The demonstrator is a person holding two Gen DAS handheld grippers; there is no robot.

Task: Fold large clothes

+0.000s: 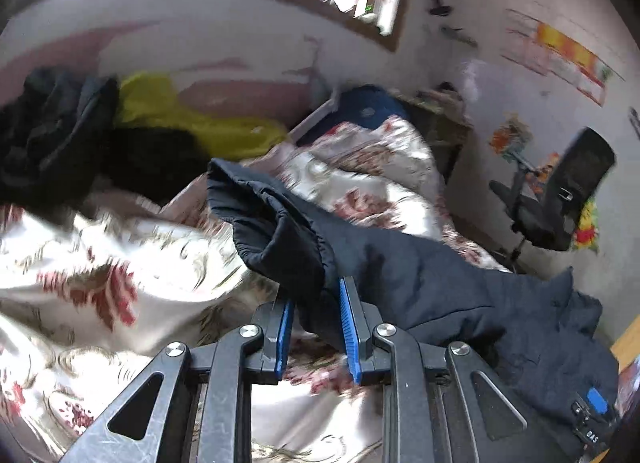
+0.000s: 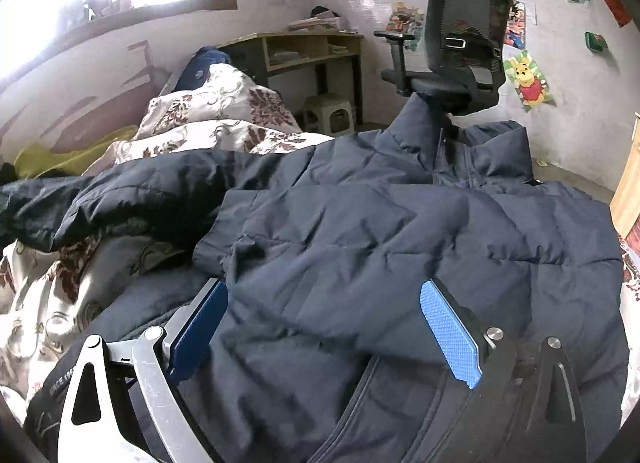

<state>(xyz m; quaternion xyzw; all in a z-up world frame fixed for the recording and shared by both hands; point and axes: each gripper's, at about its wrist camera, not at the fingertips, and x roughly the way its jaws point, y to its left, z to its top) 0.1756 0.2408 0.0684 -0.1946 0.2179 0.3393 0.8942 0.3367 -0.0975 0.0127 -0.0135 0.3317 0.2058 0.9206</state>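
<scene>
left tongs (image 1: 316,311) sit narrow, blue pads pinched on the sleeve of the navy puffer jacket (image 1: 420,275); sleeve cuff (image 1: 256,215) droops forward past the pads, clear of the floral quilt (image 1: 100,263), so the sleeve looks lifted, probably to be carried across the jacket body. right tongs (image 2: 324,323) stand wide, one pad on each side of a puffed panel near the jacket hem; fabric bulges up between the pads, but whether they press on it cannot be told from this view. jacket (image 2: 380,231) lies spread front-up on the quilt, collar pointing away toward the desk chair (image 2: 460,35), zipper closed as far as visible. judgement: right side likely anchors the body while left folds the sleeve inward; early step, body not yet folded. beyond the jacket, toward the wall: yellow cloth (image 1: 192,119) and dark clothes (image 1: 52,135) heaped together. left view blurred.
</scene>
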